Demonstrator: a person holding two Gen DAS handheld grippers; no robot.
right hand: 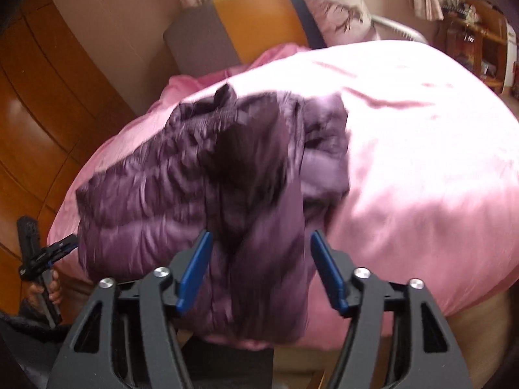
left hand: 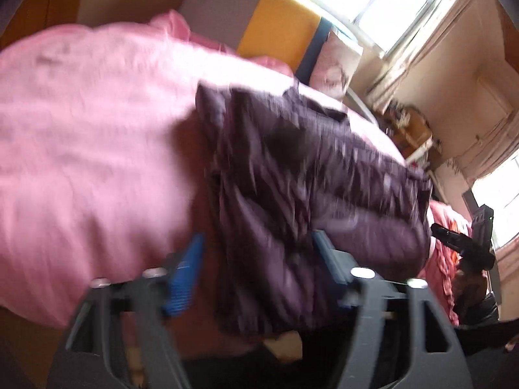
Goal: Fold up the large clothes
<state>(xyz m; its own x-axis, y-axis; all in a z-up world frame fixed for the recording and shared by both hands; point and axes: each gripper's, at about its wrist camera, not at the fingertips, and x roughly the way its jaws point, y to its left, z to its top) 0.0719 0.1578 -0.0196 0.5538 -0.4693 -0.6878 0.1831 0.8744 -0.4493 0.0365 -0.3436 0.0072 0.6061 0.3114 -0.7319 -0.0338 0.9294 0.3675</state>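
A purple quilted jacket [right hand: 207, 194] lay bunched on the pink bedspread [right hand: 421, 162], reaching the bed's near edge, with bare spread open to its right and its long axis hard to tell through blur. The right gripper [right hand: 259, 272] and left gripper [left hand: 256, 269] hung over it, jaws wide apart, gripping nothing.

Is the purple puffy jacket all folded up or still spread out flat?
Bunched, neither flat nor neatly folded. The purple jacket lies heaped on the pink bedcover, layers crumpled over each other. Both grippers are open, not holding it.
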